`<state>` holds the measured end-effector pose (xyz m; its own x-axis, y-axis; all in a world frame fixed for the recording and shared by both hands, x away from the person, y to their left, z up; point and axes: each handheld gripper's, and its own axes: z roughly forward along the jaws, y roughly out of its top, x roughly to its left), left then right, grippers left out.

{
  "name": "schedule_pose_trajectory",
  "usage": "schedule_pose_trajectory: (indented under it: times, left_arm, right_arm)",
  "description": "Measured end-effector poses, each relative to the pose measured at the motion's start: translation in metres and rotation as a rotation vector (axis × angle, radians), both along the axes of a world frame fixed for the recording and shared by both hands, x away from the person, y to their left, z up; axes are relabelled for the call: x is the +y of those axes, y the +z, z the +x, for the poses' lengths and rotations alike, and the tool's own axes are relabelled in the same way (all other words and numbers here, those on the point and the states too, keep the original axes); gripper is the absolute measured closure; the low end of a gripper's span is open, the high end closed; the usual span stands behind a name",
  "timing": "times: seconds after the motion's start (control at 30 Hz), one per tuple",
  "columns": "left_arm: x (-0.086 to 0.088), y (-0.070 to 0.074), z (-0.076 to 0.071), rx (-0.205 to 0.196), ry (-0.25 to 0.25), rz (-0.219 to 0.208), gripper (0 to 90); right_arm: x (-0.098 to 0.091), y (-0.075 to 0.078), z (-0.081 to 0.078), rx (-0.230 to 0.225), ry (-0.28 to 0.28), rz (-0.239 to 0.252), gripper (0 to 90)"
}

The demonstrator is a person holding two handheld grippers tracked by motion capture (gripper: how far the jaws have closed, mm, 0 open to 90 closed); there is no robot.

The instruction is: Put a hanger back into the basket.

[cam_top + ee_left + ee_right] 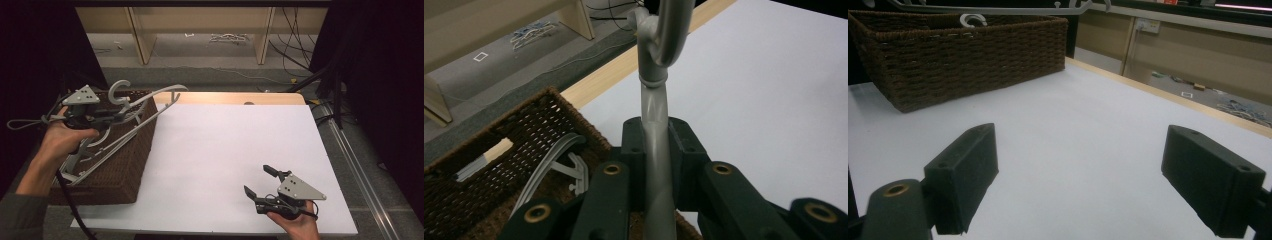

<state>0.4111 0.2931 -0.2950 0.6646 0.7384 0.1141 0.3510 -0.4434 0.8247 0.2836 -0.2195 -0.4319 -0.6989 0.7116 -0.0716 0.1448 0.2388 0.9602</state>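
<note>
Left gripper (120,114): we squeeze it tight on the grey hanger's neck.
Hanger (150,102): we hold it up over the brown basket (125,165).
Basket: more hangers lie inside.
Right gripper (259,181): wide apart, holding nothing, low over the white table (220,150).
</note>
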Motion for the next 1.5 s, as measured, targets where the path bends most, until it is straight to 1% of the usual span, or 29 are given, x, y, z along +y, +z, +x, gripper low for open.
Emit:
schedule_pose_trajectory:
  times: [0.07, 0.1, 0.13, 0.17, 0.2, 0.23, 0.27, 0.3, 0.33, 0.37, 0.4, 0.5, 0.53, 0.57, 0.67, 0.73, 0.77, 0.87, 0.93, 0.97, 1.0, 1.03, 1.07, 1.13, 1.17, 1.27, 1.3, 1.37, 1.5]
  left_arm:
    - [0.006, 0.0, 0.0, -0.004, 0.004, -0.001, 79.3]
    - [0.008, -0.001, 0.0, -0.007, 0.015, -0.016, 79.3]
    - [0.011, 0.0, 0.0, -0.008, 0.018, -0.011, 79.3]
    - [0.014, -0.001, 0.0, -0.012, 0.029, -0.022, 79.3]
    - [0.017, -0.001, 0.0, -0.01, 0.032, -0.019, 79.3]
    - [0.022, -0.001, 0.001, -0.014, 0.03, -0.005, 79.3]
    - [0.024, -0.002, 0.001, -0.014, 0.045, -0.026, 79.3]
    - [0.027, -0.003, 0.002, -0.016, 0.052, -0.034, 79.3]
    - [0.031, -0.003, 0.002, -0.018, 0.058, -0.027, 79.3]
    - [0.035, -0.003, 0.002, -0.016, 0.055, -0.018, 79.3]
    - [0.036, -0.005, 0.002, -0.015, 0.063, -0.044, 79.3]
    - [0.044, -0.007, 0.002, -0.024, 0.076, -0.041, 79.3]
    - [0.047, -0.008, 0.002, -0.016, 0.074, -0.04, 79.3]
    - [0.048, -0.009, 0.002, -0.017, 0.079, -0.055, 79.3]
    - [0.055, -0.012, 0.0, -0.023, 0.093, -0.049, 79.3]
    - [0.059, -0.014, 0.0, -0.025, 0.097, -0.057, 79.3]
    - [0.061, -0.015, 0.0, -0.013, 0.098, -0.07, 79.3]
    - [0.068, -0.018, -0.001, -0.01, 0.115, -0.067, 79.3]
    - [0.072, -0.02, -0.001, -0.009, 0.123, -0.076, 79.3]
    - [0.074, -0.021, -0.002, -0.008, 0.127, -0.075, 79.3]
    - [0.076, -0.022, -0.003, -0.007, 0.129, -0.077, 79.3]
    - [0.078, -0.023, -0.003, -0.008, 0.133, -0.081, 79.3]
    - [0.08, -0.024, -0.004, -0.003, 0.138, -0.082, 79.3]
    - [0.084, -0.027, -0.005, 0.002, 0.144, -0.088, 79.3]
    - [0.085, -0.028, -0.005, 0.003, 0.15, -0.084, 79.3]
    - [0.089, -0.033, -0.006, 0.008, 0.159, -0.084, 79.3]
    - [0.09, -0.034, -0.006, 0.014, 0.161, -0.092, 79.3]
    - [0.094, -0.036, -0.006, 0.011, 0.176, -0.102, 79.3]
    - [0.096, -0.039, -0.005, 0.021, 0.177, -0.098, 79.3]
  right_arm:
    - [0.001, 0.0, -0.001, 0.021, 0.006, 0.004, 15.9]
    - [0.002, -0.002, 0.001, -0.019, 0.011, 0.02, 15.9]
    - [0.002, -0.002, 0.001, -0.016, 0.011, 0.018, 16.0]
    - [0.002, -0.002, 0.001, -0.015, 0.011, 0.018, 16.0]
    - [0.001, -0.001, 0.0, -0.004, 0.009, 0.006, 16.0]
    - [0.001, -0.001, 0.0, -0.007, 0.009, 0.003, 16.0]
    - [0.001, -0.001, 0.0, -0.007, 0.015, 0.002, 16.1]
    - [0.002, -0.001, 0.0, -0.008, 0.013, 0.004, 16.1]
    - [0.002, -0.002, 0.001, -0.015, 0.018, 0.012, 16.1]
    - [0.002, -0.001, 0.001, -0.003, 0.018, 0.008, 16.1]
    - [0.002, -0.002, 0.001, -0.009, 0.015, -0.002, 16.1]
    - [0.002, -0.002, 0.002, 0.003, 0.013, -0.005, 16.2]
    - [0.002, -0.003, 0.002, 0.0, 0.011, -0.003, 16.1]
    - [0.002, -0.003, 0.002, 0.0, 0.012, -0.003, 16.2]
    - [0.003, -0.003, 0.002, -0.001, 0.014, -0.001, 16.3]
    - [0.003, -0.003, 0.002, 0.0, 0.015, 0.0, 16.3]
    - [0.003, -0.003, 0.002, 0.001, 0.017, -0.005, 16.3]
    - [0.003, -0.003, 0.002, -0.003, 0.013, -0.001, 16.3]
    - [0.003, -0.003, 0.002, -0.003, 0.015, 0.0, 16.3]
    - [0.003, -0.004, 0.002, 0.001, 0.019, -0.002, 16.3]
    - [0.003, -0.004, 0.001, 0.023, 0.016, -0.001, 16.4]
    - [0.003, -0.004, 0.002, 0.005, 0.014, -0.005, 16.4]
    - [0.003, -0.004, 0.001, 0.019, 0.015, -0.001, 16.3]
    - [0.003, -0.004, 0.002, -0.001, 0.016, -0.008, 16.4]
    - [0.003, -0.004, 0.002, 0.005, 0.019, -0.013, 16.4]
    - [0.003, -0.004, 0.003, 0.0, 0.016, -0.008, 16.4]
    - [0.003, -0.004, 0.002, 0.004, 0.019, -0.013, 16.4]
    - [0.002, -0.004, 0.002, 0.014, 0.016, -0.023, 16.5]
    - [0.002, -0.004, 0.002, 0.012, 0.017, -0.023, 16.5]
